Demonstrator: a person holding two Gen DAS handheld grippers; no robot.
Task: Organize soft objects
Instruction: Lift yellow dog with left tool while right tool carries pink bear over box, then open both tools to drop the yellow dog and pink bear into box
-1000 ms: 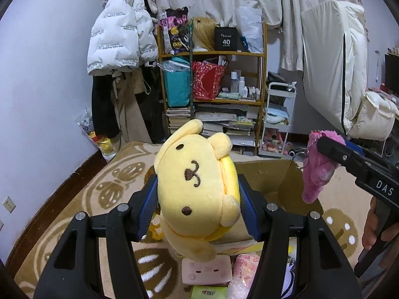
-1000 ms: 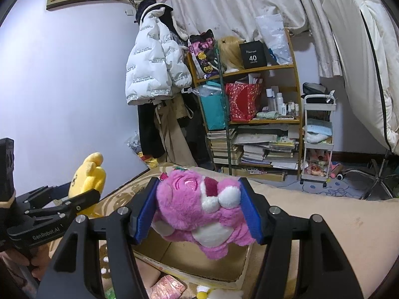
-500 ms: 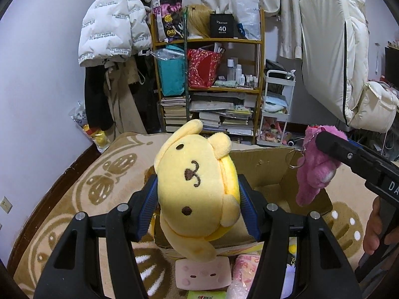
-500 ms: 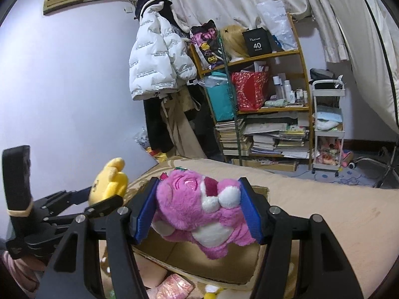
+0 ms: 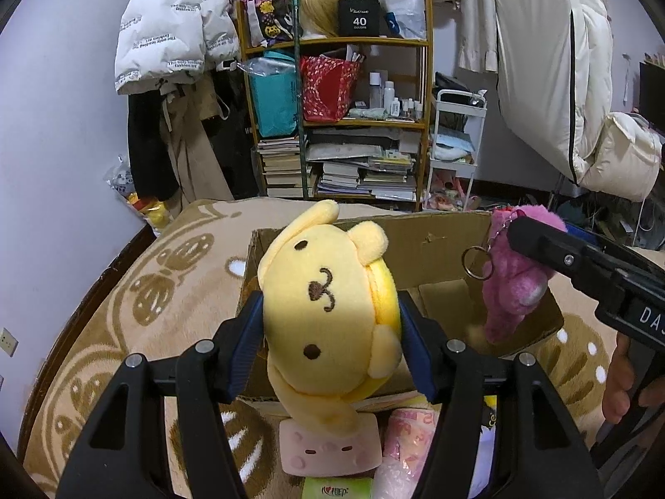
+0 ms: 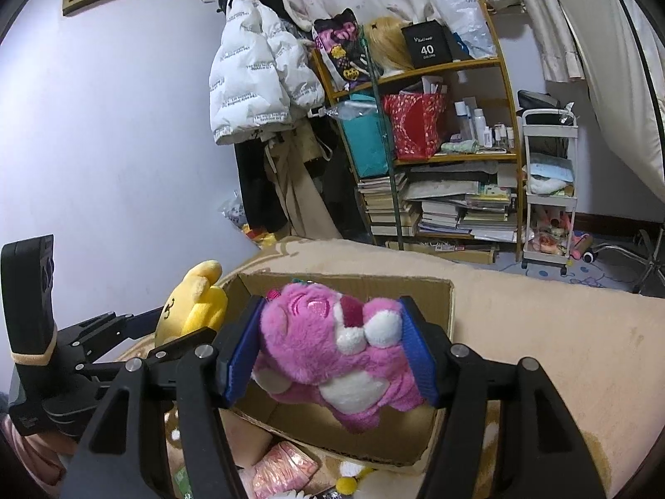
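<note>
Two plush toys hang over an open cardboard box (image 5: 436, 258) on a patterned rug, each pinched between blue pads: the left claw (image 5: 330, 328) is clamped on the yellow dog plush (image 5: 328, 303), the right claw (image 6: 332, 349) is clamped on the pink bear plush (image 6: 332, 349). The dog sits at the box's near-left rim, its lower limb drooping outside the near wall; the bear hangs above the middle of the box, a key ring (image 5: 474, 264) swinging from it. The step in hand appears to be dropping both toys into the box, and it would go best if the left claw travelled further over the rim so the dog's whole body clears the cardboard before the pads part. The bear looks ready to fall cleanly, though its ring could snag a pad. Small packets (image 5: 332, 445) lie on the rug at the box's near edge.
</note>
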